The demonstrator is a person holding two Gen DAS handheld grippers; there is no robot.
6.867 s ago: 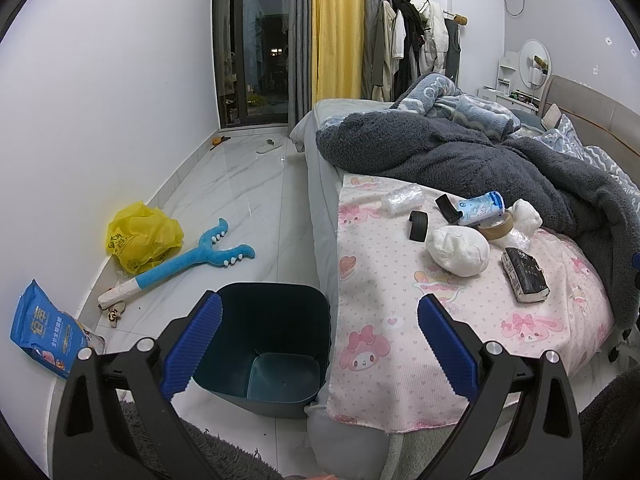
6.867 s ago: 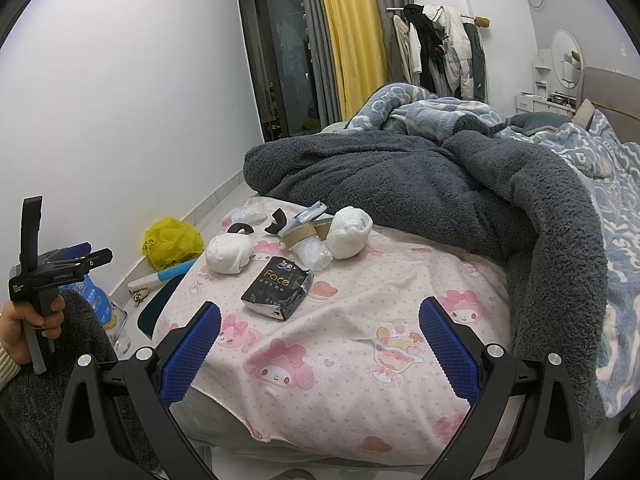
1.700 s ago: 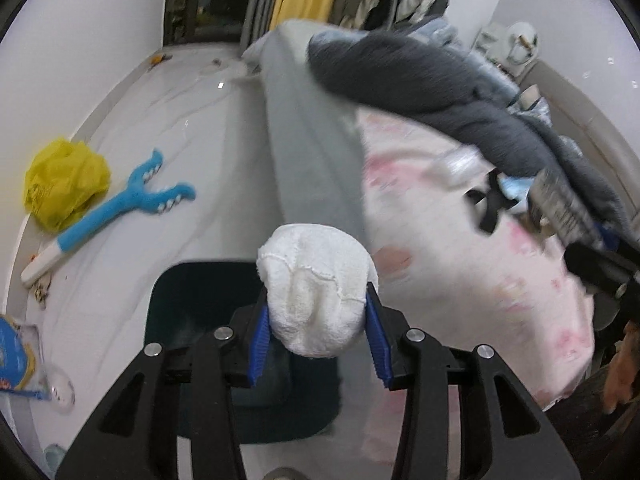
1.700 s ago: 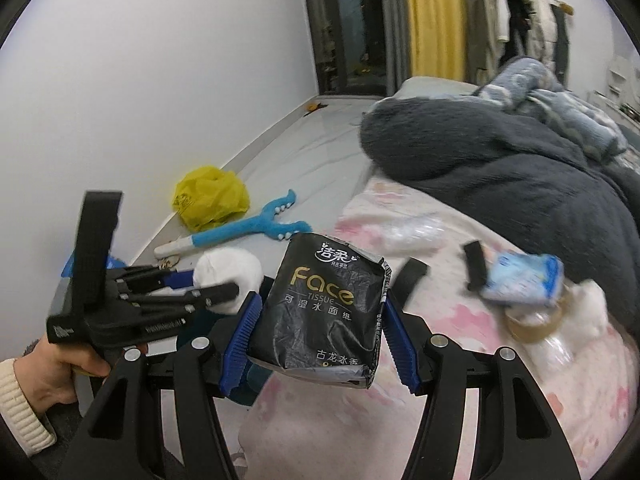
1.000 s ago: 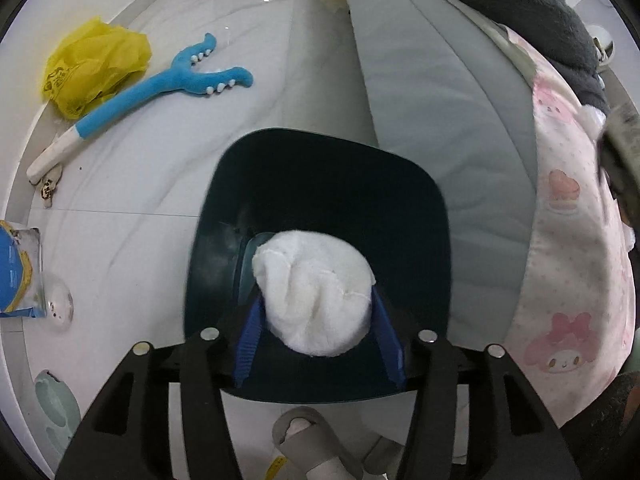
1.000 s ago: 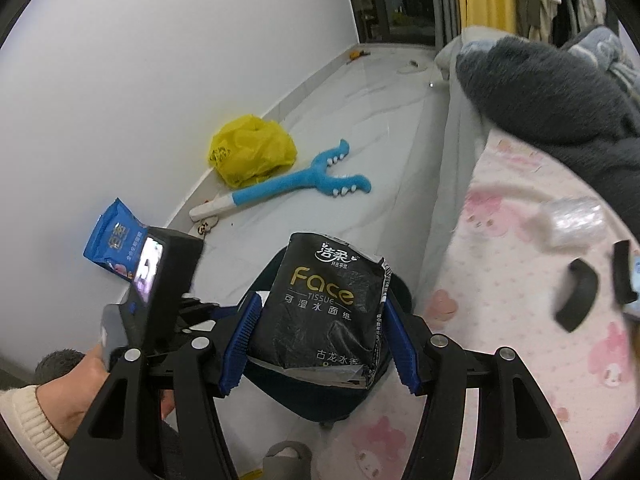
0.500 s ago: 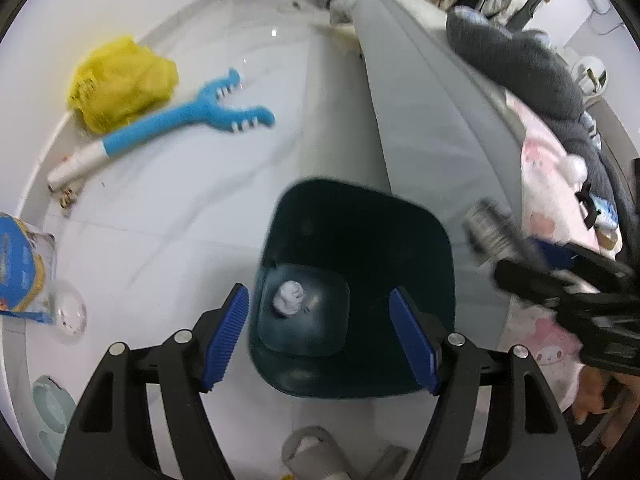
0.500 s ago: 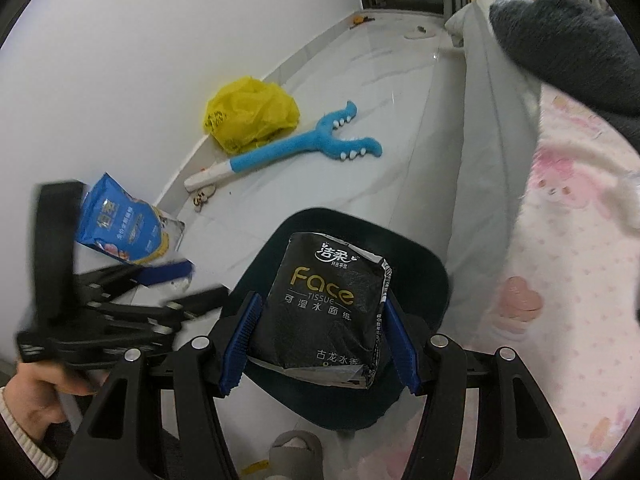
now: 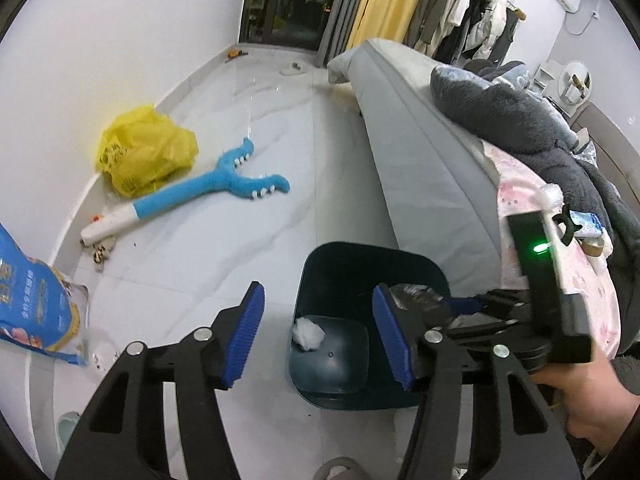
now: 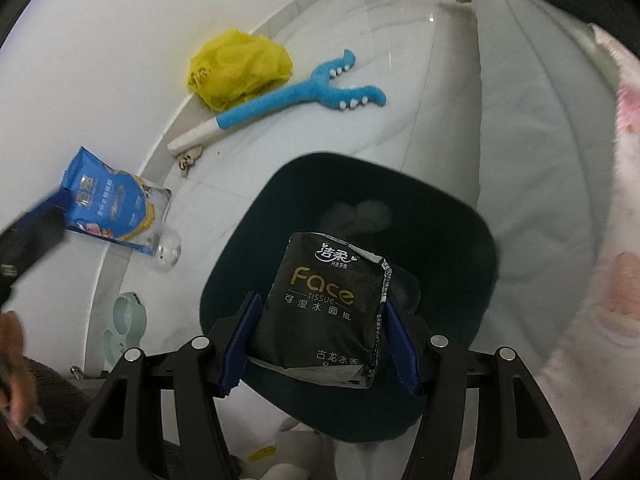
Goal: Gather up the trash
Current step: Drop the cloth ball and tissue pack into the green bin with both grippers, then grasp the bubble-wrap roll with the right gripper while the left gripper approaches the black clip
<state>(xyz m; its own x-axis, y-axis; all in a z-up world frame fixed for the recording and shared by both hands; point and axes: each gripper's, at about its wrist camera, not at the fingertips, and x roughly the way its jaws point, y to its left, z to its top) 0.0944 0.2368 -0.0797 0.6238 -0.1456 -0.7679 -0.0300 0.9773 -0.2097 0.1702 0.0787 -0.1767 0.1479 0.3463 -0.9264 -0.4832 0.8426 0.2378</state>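
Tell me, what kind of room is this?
It looks like a bedroom. There is a bed with a fluffy grey blanket, and clothes hang on a rail by the yellow curtain.

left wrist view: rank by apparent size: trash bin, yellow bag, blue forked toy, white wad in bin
1. trash bin
2. blue forked toy, longest but thin
3. yellow bag, close to the toy in area; not sure of the order
4. white wad, clearly smallest
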